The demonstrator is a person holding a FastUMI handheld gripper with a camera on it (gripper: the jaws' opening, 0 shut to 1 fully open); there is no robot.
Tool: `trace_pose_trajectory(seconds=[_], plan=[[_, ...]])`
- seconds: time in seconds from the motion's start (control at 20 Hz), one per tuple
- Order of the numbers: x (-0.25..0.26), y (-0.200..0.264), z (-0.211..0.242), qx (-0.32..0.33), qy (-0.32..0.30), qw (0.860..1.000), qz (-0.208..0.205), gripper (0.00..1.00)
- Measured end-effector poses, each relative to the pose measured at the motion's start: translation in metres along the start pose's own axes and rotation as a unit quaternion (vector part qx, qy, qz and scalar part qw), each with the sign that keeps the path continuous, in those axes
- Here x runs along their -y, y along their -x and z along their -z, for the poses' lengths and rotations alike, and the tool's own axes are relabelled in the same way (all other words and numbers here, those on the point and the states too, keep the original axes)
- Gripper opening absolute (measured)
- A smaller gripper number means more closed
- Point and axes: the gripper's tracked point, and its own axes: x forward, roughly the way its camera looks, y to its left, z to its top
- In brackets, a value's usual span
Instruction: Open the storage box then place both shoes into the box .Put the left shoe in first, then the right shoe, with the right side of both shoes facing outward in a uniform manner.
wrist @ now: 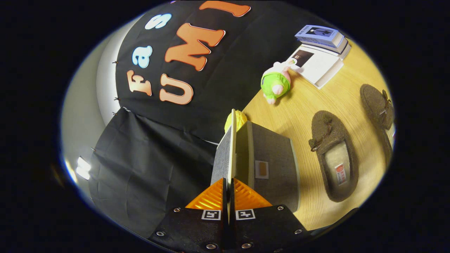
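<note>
Fingers (228,191) clamped on thin edge of lid (225,154) of grey storage box (272,165), lid standing edge-on between them. Box on wooden tabletop (299,116), just ahead of fingers. Two brown slippers lying beside box: nearer shoe (334,154) with label in lining, farther shoe (378,109) beyond it. Yellow object (239,119) behind lid. Green-and-pink plush toy (276,82) farther off, near stacked books (321,49).

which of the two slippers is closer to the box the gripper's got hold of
The slipper lying right beside the grey storage box, with a label visible inside. The other slipper lies farther off. The gripper is shut on the box's lid.
</note>
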Motion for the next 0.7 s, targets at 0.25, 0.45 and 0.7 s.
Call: trace_pose_trajectory(seconds=[0.25,0.45,0.7], plan=[[-0.049,0.001,-0.005,0.01,0.05,0.998,0.021,0.01],[-0.092,-0.007,-0.001,0.011,0.106,0.993,0.042,0.01],[-0.14,-0.032,0.016,0.004,0.155,0.987,0.045,0.02]])
